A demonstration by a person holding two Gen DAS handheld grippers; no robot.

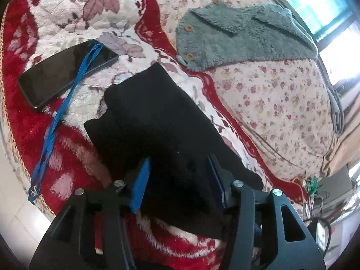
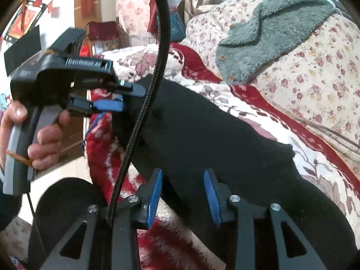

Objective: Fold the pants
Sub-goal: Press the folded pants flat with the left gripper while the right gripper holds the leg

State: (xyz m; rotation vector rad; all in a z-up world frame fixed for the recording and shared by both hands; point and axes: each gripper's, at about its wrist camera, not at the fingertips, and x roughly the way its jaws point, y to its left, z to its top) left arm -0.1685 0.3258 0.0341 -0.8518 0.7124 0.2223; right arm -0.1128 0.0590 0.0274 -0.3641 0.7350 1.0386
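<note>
Black pants are seen lying in a folded bundle on the red-and-cream blanket, just beside the phone w/ its blue lanyard. Left gripper is spread, cloth lying between its fingers, nothing pinched yet. Right gripper is spread too, over the near edge. Risk: only the top layer gets caught (thick plush underneath), or the lanyard is snagged & the phone dragged off.

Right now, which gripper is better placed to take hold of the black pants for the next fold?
Left, probably. The left gripper is open with the black pants lying between its fingers. The right gripper is open too, above the pants, but a black cable crosses its view.
</note>
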